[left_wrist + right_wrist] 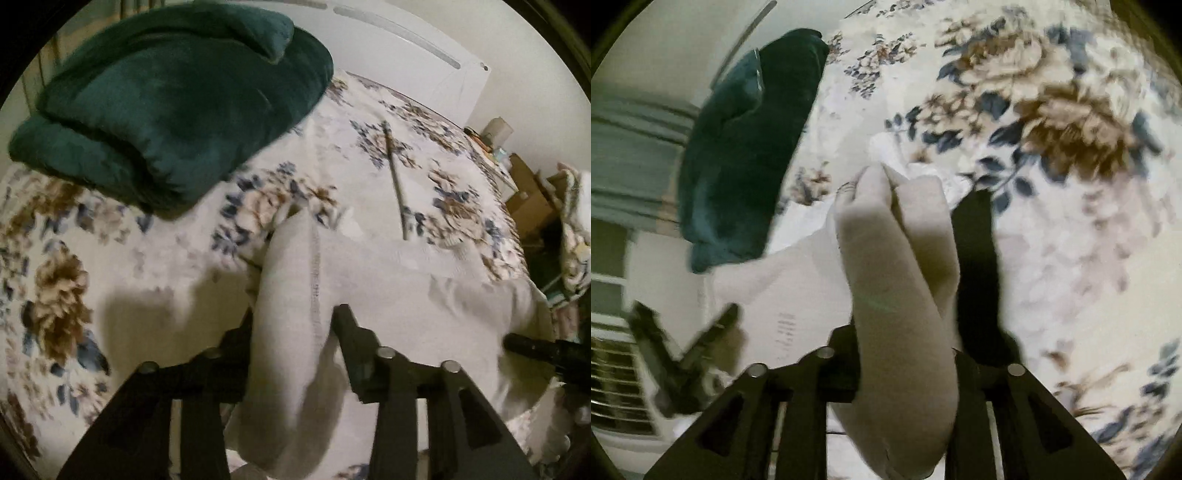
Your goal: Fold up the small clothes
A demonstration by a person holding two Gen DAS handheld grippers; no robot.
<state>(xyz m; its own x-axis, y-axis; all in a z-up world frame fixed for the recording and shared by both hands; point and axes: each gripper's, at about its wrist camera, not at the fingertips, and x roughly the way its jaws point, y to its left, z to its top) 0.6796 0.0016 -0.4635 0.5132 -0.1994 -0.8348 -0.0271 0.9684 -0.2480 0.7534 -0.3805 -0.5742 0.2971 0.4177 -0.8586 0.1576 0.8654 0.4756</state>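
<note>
A small white garment (295, 295) is stretched between both grippers above a floral bedspread (74, 266). My left gripper (291, 321) is shut on a bunched fold of the white garment with a stitched seam. My right gripper (905, 258) is shut on another bunched part of the same garment (897, 280). The right gripper's black tip shows at the right edge of the left wrist view (535, 347). The left gripper shows at the lower left of the right wrist view (683, 354). Both views are blurred by motion.
A folded dark green blanket (170, 110) lies on the bed at the upper left and also shows in the right wrist view (738, 155). A thin stick (395, 181) lies on the bedspread. A white headboard (406, 48) stands behind, with boxes (524, 192) beside the bed.
</note>
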